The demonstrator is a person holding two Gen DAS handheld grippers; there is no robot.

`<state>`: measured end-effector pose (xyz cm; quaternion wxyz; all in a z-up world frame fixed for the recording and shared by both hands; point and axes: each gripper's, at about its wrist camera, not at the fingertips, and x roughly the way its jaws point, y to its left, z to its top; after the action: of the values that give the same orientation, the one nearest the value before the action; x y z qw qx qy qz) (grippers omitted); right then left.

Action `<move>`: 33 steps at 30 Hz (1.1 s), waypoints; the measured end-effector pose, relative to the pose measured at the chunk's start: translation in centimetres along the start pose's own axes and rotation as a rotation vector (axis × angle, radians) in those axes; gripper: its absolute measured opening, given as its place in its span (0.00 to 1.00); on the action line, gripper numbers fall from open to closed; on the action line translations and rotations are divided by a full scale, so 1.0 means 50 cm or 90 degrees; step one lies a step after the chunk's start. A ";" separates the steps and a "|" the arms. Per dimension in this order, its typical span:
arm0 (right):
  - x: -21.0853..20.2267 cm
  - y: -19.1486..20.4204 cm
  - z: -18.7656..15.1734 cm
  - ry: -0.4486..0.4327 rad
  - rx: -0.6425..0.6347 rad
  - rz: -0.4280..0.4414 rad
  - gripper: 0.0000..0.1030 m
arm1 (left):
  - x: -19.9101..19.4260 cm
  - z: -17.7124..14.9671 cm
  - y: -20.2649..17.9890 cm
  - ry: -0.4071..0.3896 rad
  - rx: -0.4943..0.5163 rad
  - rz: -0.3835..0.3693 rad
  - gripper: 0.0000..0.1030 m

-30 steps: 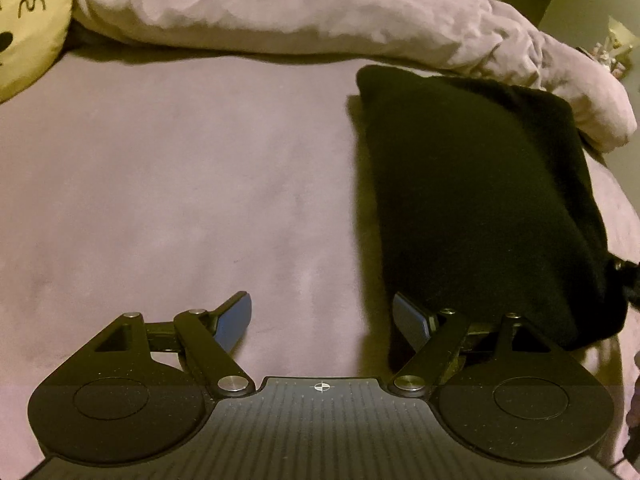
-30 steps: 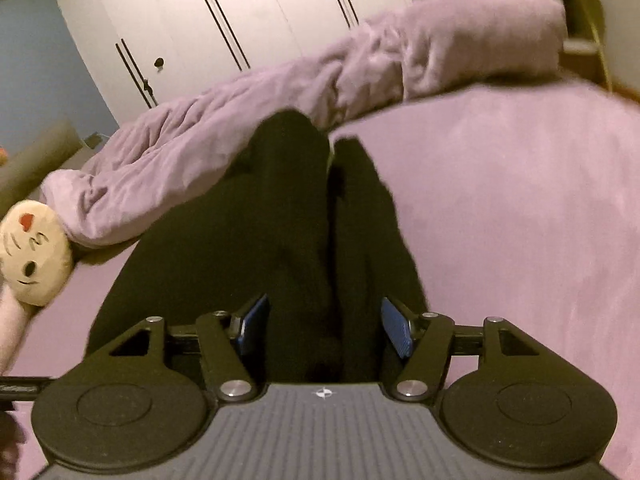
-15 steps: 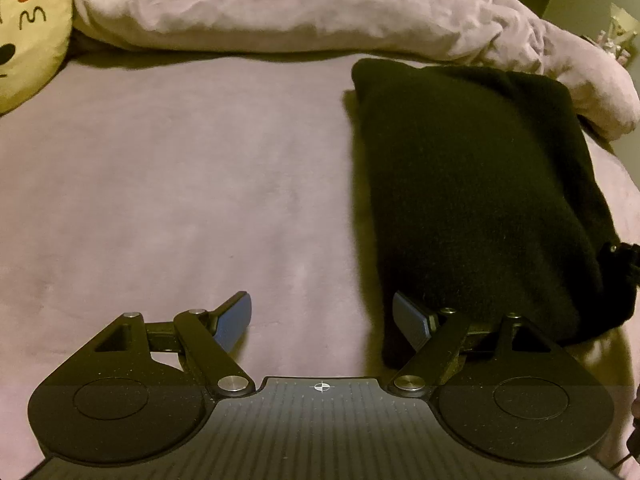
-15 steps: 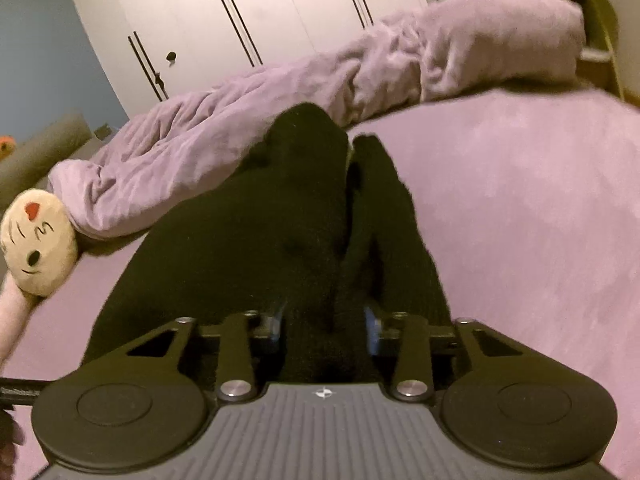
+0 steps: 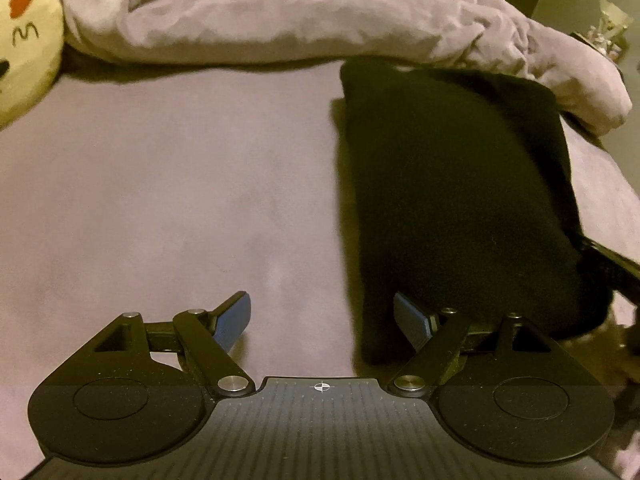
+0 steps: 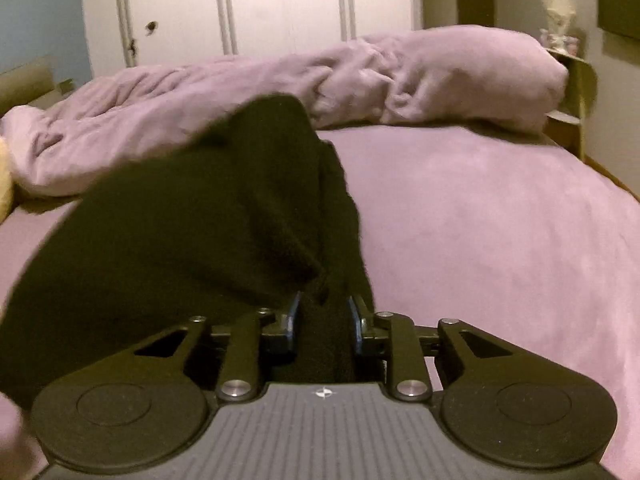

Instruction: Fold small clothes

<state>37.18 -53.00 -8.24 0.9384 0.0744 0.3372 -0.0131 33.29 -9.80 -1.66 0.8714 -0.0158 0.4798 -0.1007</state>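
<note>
So the right gripper (image 6: 323, 320) has its jaws closing on a bunched-up fold of the black garment (image 6: 192, 232), and the blue pads (image 6: 295, 316) are already squeezing the fabric from both sides, so it's got a real grip on it. From there the cloth runs up and away toward 11 o'clock in the right wrist view, kind of humped and a bit blurry at the far end, with a narrower fold lying along its 1 o'clock side.

The left gripper (image 5: 322, 318) is standing wide open and has nothing between its fingers. Its right-hand pad (image 5: 410, 318) sits at the near left corner of the same black garment (image 5: 452, 184); I honestly can't tell if it's touching the fabric or just hovering over it. The other pad is over bare bed sheet (image 5: 160, 200). In that view the garment lies as a longish dark block stretching from about 5 o'clock up to 1 o'clock, flat on the mauve sheet, and a bit of the other tool pokes in at 3 o'clock at the frame edge.

Further out there's a rumpled mauve duvet (image 5: 280, 20) heaped across the far side of the bed at 12 o'clock, its end touching the garment's far edge. A yellow plush toy (image 5: 24, 48) sits at 10 o'clock. White wardrobe doors (image 6: 280, 4) stand behind the bed.
</note>
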 end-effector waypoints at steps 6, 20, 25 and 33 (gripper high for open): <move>-0.043 -0.057 0.008 -0.009 0.113 0.066 0.62 | -0.003 -0.001 0.021 -0.001 -0.007 -0.008 0.82; -0.065 -0.051 0.032 -0.024 0.108 0.108 0.68 | 0.006 0.016 0.006 -0.008 -0.001 0.005 0.83; -0.078 -0.020 0.043 -0.048 0.077 0.095 0.58 | 0.000 0.021 0.000 -0.020 0.015 0.018 0.84; -0.069 0.005 0.053 -0.048 0.058 0.087 0.52 | -0.011 0.025 0.010 -0.034 0.009 0.012 0.85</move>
<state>36.19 -53.24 -3.99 0.9449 0.1392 0.2946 0.0327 34.13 -9.30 -0.60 0.8848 -0.0074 0.4560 -0.0957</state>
